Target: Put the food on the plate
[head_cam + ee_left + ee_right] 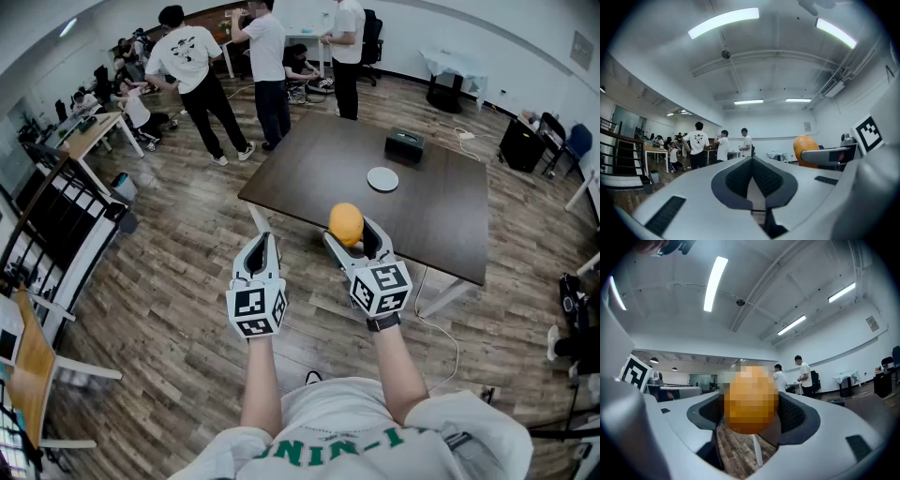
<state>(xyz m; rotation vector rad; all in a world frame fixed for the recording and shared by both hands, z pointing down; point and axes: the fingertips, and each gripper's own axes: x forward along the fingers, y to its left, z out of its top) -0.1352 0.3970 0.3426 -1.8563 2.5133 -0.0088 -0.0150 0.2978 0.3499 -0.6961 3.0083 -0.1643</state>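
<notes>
An orange, egg-shaped piece of food (346, 224) sits between the jaws of my right gripper (352, 232), which is shut on it and held up in the air before the near edge of the dark table (319, 178). It fills the middle of the right gripper view as the same orange food (751, 399), pressed by both pads. A small white plate (382, 179) lies on the table farther back. My left gripper (262, 251) hangs to the left over the floor, shut with nothing in it. In the left gripper view the food (805, 146) shows at right.
A dark box (404, 143) stands on the table behind the plate. Several people (267, 66) stand beyond the table's far left corner. Desks and a railing (52, 211) line the left side. A cable (441, 319) runs over the wooden floor by the table's right leg.
</notes>
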